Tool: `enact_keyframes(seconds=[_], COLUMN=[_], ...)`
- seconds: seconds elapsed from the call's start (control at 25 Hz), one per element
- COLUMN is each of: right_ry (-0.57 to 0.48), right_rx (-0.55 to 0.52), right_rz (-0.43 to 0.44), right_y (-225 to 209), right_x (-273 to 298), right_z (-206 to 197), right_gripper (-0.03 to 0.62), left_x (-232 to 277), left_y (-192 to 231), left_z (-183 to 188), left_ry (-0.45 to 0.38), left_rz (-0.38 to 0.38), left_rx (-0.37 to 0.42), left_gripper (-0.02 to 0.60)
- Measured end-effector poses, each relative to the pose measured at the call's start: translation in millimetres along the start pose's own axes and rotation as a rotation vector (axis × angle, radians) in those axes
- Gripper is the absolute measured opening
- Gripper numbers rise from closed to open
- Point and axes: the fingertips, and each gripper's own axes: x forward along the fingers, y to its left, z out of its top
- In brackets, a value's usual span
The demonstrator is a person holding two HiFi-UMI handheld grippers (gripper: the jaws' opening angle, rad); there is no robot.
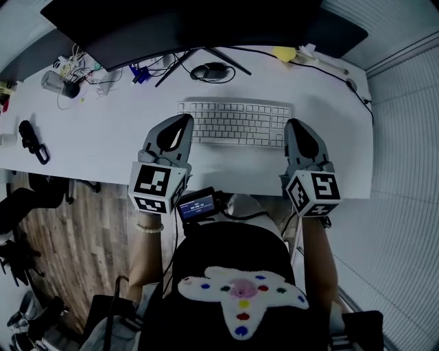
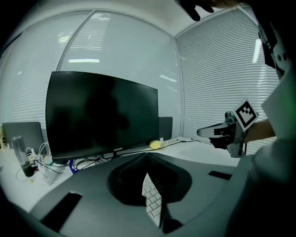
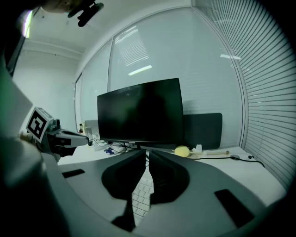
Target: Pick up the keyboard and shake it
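Note:
A white keyboard [image 1: 234,124] lies flat on the white desk [image 1: 103,137], in front of the monitor. My left gripper [image 1: 185,118] hovers by the keyboard's left end, its jaws shut with nothing between them. My right gripper [image 1: 293,122] hangs just off the keyboard's right end, jaws together and empty. In the left gripper view the keys [image 2: 152,199] show below the closed jaws, with the right gripper [image 2: 206,132] off to the right. In the right gripper view the keyboard [image 3: 141,196] lies under the jaws, and the left gripper [image 3: 83,137] shows at the left.
A dark monitor [image 1: 206,20] stands behind the keyboard, with a black mouse [image 1: 211,70] and cables by its stand. A yellow object [image 1: 283,53] lies at the back right. Tangled cables and small items [image 1: 75,72] crowd the back left; a black object [image 1: 31,140] rests at the left.

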Motion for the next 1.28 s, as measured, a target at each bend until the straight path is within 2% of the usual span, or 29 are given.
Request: enact_keyframes(seconds=[0.16, 0.36, 0.52, 1.28], right_ry=[-0.064, -0.125, -0.158, -0.146], right_rx=[0.005, -0.058, -0.098, -0.115], right_rz=[0.018, 0.037, 0.045, 0.061], right_y=[12, 25, 31, 39], right_x=[-14, -31, -43, -51], right_z=[25, 53, 59, 57], right_gripper=[0.048, 0.044, 0.044, 0.043], left_x=[-10, -20, -29, -35], left_y=[-13, -32, -39, -52], left_z=[20, 40, 51, 58], left_ry=[-0.039, -0.071, -0.093, -0.108], left_rz=[-0.01, -0.031, -0.04, -0.053], left_rx=[0.006, 0.073, 0.084, 0.111], left_gripper=[0.017, 0.015, 0.017, 0.017])
